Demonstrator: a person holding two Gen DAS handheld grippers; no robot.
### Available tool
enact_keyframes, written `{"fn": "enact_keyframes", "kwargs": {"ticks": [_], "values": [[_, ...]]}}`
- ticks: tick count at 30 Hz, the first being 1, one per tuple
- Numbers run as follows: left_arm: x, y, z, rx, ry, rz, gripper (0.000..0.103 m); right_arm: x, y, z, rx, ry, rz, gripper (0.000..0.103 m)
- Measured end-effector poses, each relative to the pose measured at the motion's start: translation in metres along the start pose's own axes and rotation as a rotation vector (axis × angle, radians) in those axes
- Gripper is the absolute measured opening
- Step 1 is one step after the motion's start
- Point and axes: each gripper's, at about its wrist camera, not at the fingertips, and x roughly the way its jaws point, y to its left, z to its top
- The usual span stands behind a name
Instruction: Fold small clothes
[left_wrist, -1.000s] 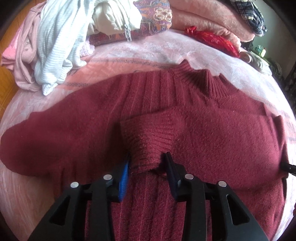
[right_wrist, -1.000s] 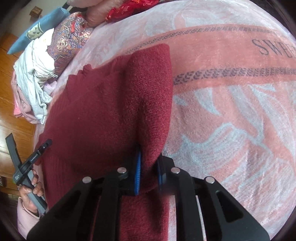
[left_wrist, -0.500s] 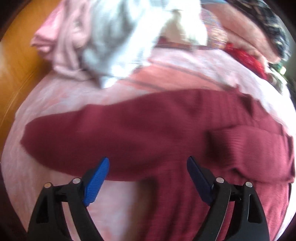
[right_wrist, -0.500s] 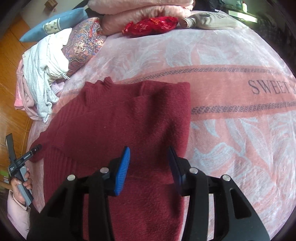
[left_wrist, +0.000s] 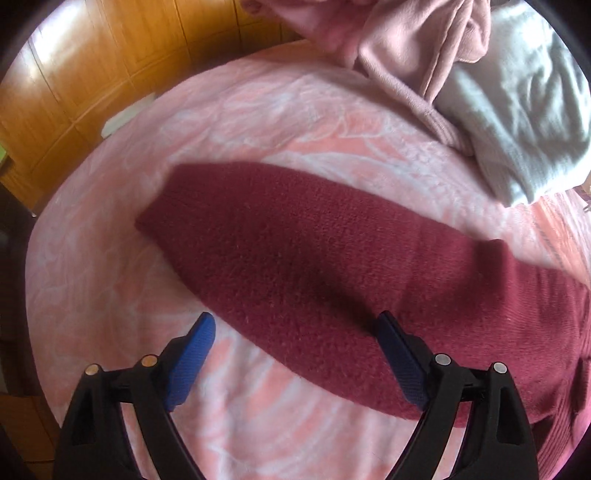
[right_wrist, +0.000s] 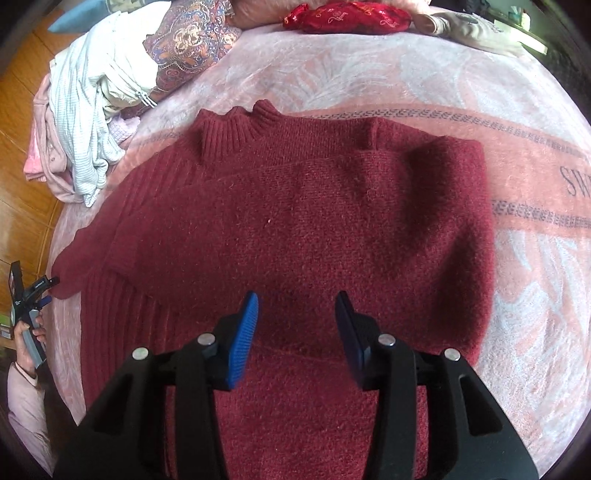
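Pink floral bedspread (right_wrist: 369, 70) covers the bed, with a darker pink band carrying grey lettering running across it, and wooden floor (left_wrist: 74, 74) shows past its edge. On the bedspread lies the maroon sweater (right_wrist: 295, 206), spread flat with its ribbed collar (right_wrist: 236, 125) toward the far side. One sleeve is folded in across the sweater's front, its cuff lying on the ribbed body near the left edge. The other sleeve (left_wrist: 295, 251) lies stretched out straight from the sweater over the bedspread, its cuff end pointing toward the floor side.

The right gripper (right_wrist: 295, 325) hangs above the lower middle of the sweater, its blue pads part-way apart with nothing between them; its jaws have just been opening. The left gripper (left_wrist: 291, 354) sits over the outstretched sleeve, close to the sweater's shoulder, with jaws spread wide (they too have just been opening) and empty: one pad is above bare bedspread, the other above the sleeve's lower edge. Whether the pads touch the knit cannot be told.

Beyond the sweater's collar, at the bed's far corner, a heap of clothes (right_wrist: 92, 110) sits: white ribbed fabric over pale pink pieces, beside a paisley cushion (right_wrist: 188, 44). A red bundle (right_wrist: 347, 16) lies farther along that far edge.
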Motion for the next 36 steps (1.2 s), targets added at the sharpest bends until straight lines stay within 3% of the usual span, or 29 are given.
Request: {"fn": "enact_keyframes", "kwargs": {"ticks": [3,5,8,9,10,13,21,28,36], "values": [[0.009,0.002,0.002,0.000,0.011,-0.029,0.089,0.007,-0.003,-0.002,0.009,0.015,-0.009,0.044],[0.010,0.000,0.003,0.012,-0.001,-0.043,0.083,0.011,-0.002,-0.002,0.006,0.013,-0.015,0.044],[0.005,-0.007,0.005,0.024,-0.014,-0.100,0.048,0.012,-0.002,-0.003,-0.008,0.009,-0.020,0.045],[0.004,-0.009,0.005,0.024,-0.011,-0.126,0.027,0.012,-0.002,-0.003,-0.012,0.008,-0.022,0.046],[0.003,-0.012,0.005,0.023,-0.004,-0.157,0.014,0.012,-0.002,-0.004,-0.016,0.007,-0.022,0.046],[-0.005,-0.022,0.004,0.023,-0.015,-0.203,0.012,0.011,-0.002,-0.006,-0.025,0.006,-0.022,0.047],[-0.071,-0.074,-0.006,0.128,-0.170,-0.310,0.012,0.004,-0.008,-0.009,-0.014,-0.005,-0.011,0.047],[-0.113,-0.150,-0.028,0.245,-0.200,-0.448,0.012,-0.005,-0.016,-0.010,-0.011,-0.020,-0.005,0.047],[-0.151,-0.250,-0.078,0.411,-0.204,-0.604,0.012,-0.011,-0.034,-0.012,0.009,-0.032,0.001,0.047]]}}
